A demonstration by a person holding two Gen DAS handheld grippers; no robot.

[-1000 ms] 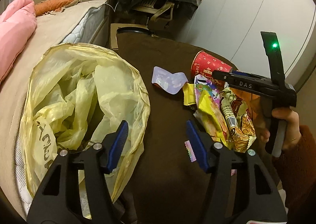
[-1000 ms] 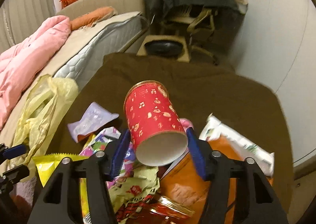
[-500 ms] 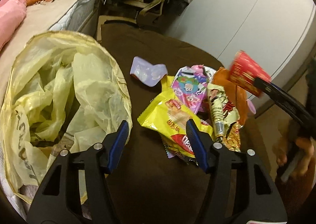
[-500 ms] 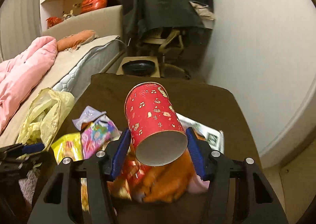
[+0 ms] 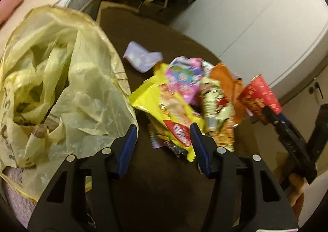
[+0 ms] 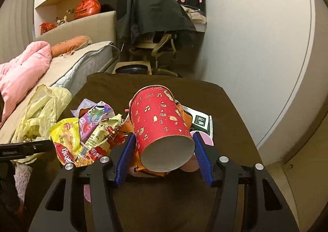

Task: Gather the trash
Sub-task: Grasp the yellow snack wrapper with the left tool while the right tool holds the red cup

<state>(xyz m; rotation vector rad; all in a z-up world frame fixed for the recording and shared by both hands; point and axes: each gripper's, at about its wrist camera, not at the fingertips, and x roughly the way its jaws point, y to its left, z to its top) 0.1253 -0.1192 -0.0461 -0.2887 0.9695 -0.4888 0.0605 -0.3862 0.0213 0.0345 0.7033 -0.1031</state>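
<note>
I've lifted the red cup [image 6: 162, 129] off the wrapper pile [image 6: 90, 129], and my left gripper [image 5: 162, 146] has apparently drifted toward it.

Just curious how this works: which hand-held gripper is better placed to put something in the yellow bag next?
Probably the right hand-held gripper: it already grips the red paper cup. The left hand-held gripper is open and empty, though nearer the yellow trash bag.

Pink blanket [image 6: 19, 72] on bed [image 6: 82, 62], draped office chair [image 6: 155, 27], brown table [image 6: 205, 92]
</note>
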